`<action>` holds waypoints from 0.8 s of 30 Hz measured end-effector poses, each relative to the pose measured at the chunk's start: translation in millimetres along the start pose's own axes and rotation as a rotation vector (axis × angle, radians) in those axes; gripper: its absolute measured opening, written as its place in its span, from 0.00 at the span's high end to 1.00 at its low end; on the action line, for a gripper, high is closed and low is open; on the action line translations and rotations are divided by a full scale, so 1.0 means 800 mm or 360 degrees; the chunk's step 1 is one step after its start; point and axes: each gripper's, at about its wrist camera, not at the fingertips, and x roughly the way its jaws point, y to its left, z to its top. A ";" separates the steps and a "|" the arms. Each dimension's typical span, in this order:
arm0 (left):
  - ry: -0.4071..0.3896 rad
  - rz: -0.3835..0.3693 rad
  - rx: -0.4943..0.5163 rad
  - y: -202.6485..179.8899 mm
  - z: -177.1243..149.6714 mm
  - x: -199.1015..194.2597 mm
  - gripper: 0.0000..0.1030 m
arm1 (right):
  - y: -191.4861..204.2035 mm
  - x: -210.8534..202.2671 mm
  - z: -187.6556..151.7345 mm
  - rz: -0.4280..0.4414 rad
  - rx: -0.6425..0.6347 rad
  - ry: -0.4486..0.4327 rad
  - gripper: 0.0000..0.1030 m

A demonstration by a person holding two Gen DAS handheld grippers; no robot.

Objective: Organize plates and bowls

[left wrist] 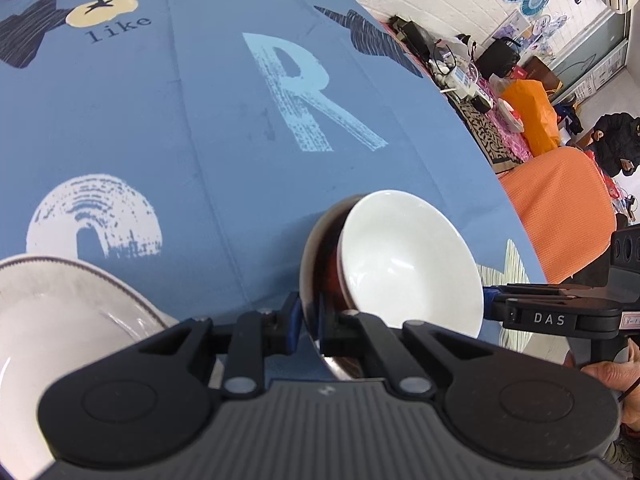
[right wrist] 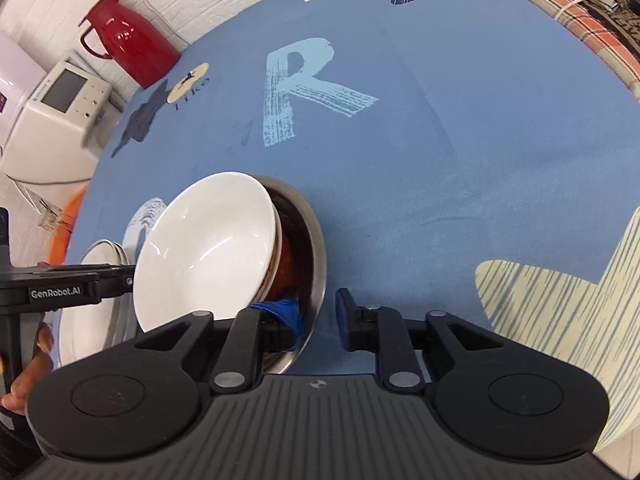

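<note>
A white bowl (left wrist: 404, 256) with a red-brown outside sits tilted inside a steel bowl (left wrist: 310, 248) on the blue tablecloth (left wrist: 180, 120). My left gripper (left wrist: 311, 318) is shut on the steel bowl's near rim. Across the bowls, my right gripper (left wrist: 490, 300) reaches their far side. In the right wrist view the white bowl (right wrist: 208, 248) leans left in the steel bowl (right wrist: 316, 248). My right gripper (right wrist: 318, 312) is open and straddles the steel rim, one pad inside and one outside. My left gripper (right wrist: 126, 280) comes in from the left. White plates (left wrist: 60, 300) (right wrist: 100, 264) lie stacked beside the bowls.
A red thermos jug (right wrist: 128, 48) and a white appliance (right wrist: 56, 120) stand past the table's far left edge. An orange-covered seat (left wrist: 560, 208) and a cluttered table (left wrist: 480, 92) lie to the right, with a person in dark clothes (left wrist: 616, 140) beyond. Hands (left wrist: 612, 372) hold the grippers.
</note>
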 end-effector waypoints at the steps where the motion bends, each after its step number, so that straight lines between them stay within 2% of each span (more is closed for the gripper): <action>1: -0.0002 -0.0002 0.0010 -0.001 0.000 0.000 1.00 | 0.001 -0.001 -0.001 0.0005 0.0013 -0.0013 1.00; 6: 0.0005 -0.0074 -0.0050 0.006 0.005 -0.009 1.00 | 0.008 -0.008 0.001 -0.0001 0.0045 -0.0034 1.00; 9: -0.0034 -0.0073 -0.0027 0.003 0.010 -0.028 1.00 | 0.028 -0.020 0.011 -0.0004 0.0002 -0.0095 1.00; 14: -0.0100 0.0022 -0.0046 0.009 0.011 -0.072 1.00 | 0.084 -0.033 0.031 0.0032 -0.0161 -0.0137 1.00; 17: -0.0168 0.0088 -0.0094 0.028 0.004 -0.109 1.00 | 0.123 -0.028 0.037 0.0104 -0.0252 -0.0140 1.00; 24: -0.0252 0.0280 -0.0250 0.091 -0.040 -0.186 1.00 | 0.203 0.022 0.026 0.0285 -0.0404 -0.0004 1.00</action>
